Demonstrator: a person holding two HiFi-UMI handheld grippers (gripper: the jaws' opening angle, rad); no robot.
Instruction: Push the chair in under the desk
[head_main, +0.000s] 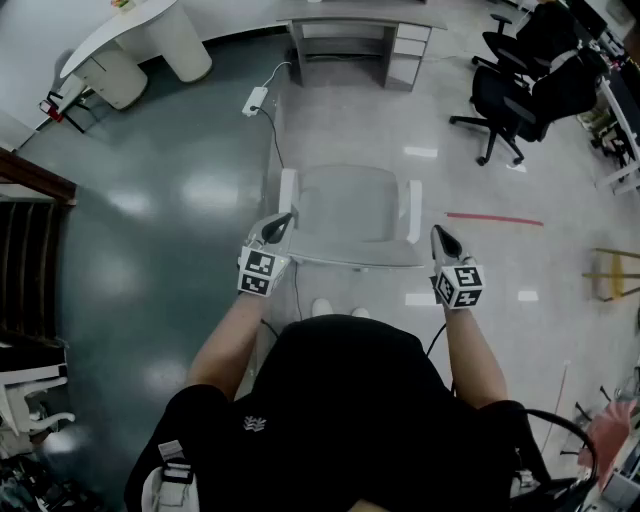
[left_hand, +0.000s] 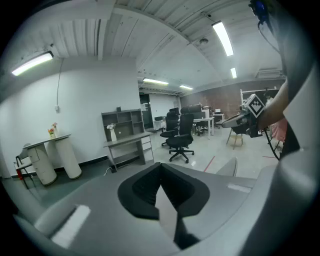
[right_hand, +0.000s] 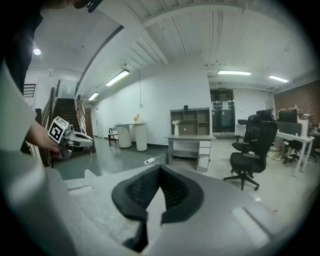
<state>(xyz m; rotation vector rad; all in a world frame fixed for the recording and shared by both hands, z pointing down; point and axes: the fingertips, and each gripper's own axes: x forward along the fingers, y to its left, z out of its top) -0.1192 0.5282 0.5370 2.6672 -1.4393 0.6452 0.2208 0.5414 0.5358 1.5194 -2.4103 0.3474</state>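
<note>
A light grey chair (head_main: 345, 205) with white armrests stands right in front of me, its seat facing the grey desk (head_main: 350, 45) with drawers far across the floor. My left gripper (head_main: 283, 218) is shut, with its tip at the left end of the chair's back edge; contact cannot be made out. The right gripper (head_main: 438, 232) is shut too and hovers just right of the back's right end. In the left gripper view the pads (left_hand: 150, 187) meet with nothing between them, and the desk (left_hand: 127, 142) is far ahead. The right gripper view shows the same desk (right_hand: 190, 145).
A power strip (head_main: 255, 100) with its cable lies on the floor between chair and desk. Black office chairs (head_main: 520, 95) stand at the upper right. At the upper left is a white table (head_main: 140, 40), with stairs (head_main: 30, 250) further down the left side. Red tape (head_main: 495, 218) marks the floor.
</note>
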